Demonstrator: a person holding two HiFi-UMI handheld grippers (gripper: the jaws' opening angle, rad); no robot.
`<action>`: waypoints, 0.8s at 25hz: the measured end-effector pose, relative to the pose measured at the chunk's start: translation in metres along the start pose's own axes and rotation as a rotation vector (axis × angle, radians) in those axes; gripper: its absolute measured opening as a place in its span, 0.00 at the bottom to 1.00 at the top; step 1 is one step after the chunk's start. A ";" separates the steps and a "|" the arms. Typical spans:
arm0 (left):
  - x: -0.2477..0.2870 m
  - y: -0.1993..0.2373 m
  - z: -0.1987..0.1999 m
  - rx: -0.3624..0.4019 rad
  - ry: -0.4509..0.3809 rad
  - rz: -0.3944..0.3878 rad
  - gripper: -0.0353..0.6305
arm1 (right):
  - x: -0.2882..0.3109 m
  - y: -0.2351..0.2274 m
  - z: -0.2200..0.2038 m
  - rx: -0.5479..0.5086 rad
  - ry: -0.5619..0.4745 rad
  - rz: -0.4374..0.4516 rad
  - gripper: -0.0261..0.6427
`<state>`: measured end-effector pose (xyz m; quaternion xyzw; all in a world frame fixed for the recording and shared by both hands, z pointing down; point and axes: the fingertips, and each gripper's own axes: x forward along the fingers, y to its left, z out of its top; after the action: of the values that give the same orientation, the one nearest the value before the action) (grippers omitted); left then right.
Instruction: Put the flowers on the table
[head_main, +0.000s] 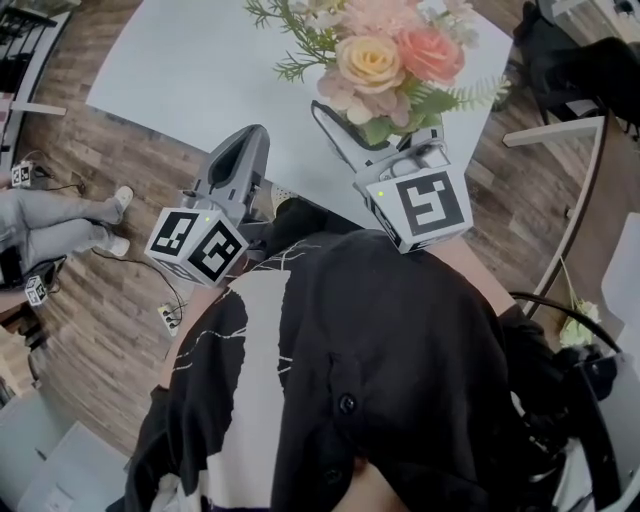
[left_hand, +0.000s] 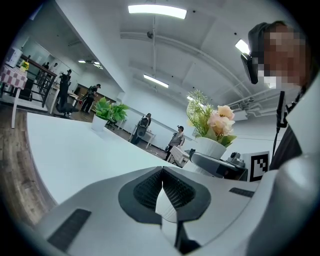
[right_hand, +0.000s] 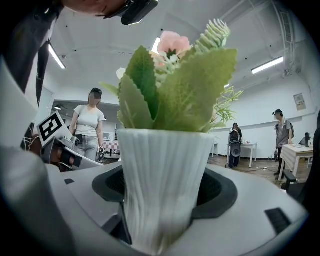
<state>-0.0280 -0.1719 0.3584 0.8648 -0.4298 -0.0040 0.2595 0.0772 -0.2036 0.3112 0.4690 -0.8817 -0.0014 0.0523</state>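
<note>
Firmly, the right gripper (right_hand: 162, 197) clasps a white ribbed vase (right_hand: 162, 165). Its dark pads press on the vase's sides, and the body stands upright between the jaws. Pink and peach flowers (head_main: 385, 55) with green leaves rise just above those jaws. The left gripper (left_hand: 161, 175) has its jaws closed together with nothing between them. The pale table (left_hand: 75, 155) stretches ahead of them, and the vase sits off to their right.

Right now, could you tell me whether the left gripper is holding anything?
No, the fingers of the left gripper touch at their tips with nothing between them.
</note>
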 end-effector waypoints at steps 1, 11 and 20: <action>0.000 0.000 0.000 0.001 0.003 -0.002 0.07 | 0.000 0.000 0.000 0.000 0.001 -0.002 0.56; -0.007 -0.004 -0.006 0.000 0.004 -0.005 0.07 | -0.006 0.003 -0.010 0.022 0.059 0.004 0.58; -0.020 -0.006 0.010 0.027 -0.078 0.047 0.07 | -0.012 0.006 -0.014 0.078 0.074 0.030 0.62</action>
<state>-0.0383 -0.1585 0.3432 0.8570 -0.4599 -0.0260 0.2308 0.0808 -0.1897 0.3246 0.4573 -0.8853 0.0513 0.0666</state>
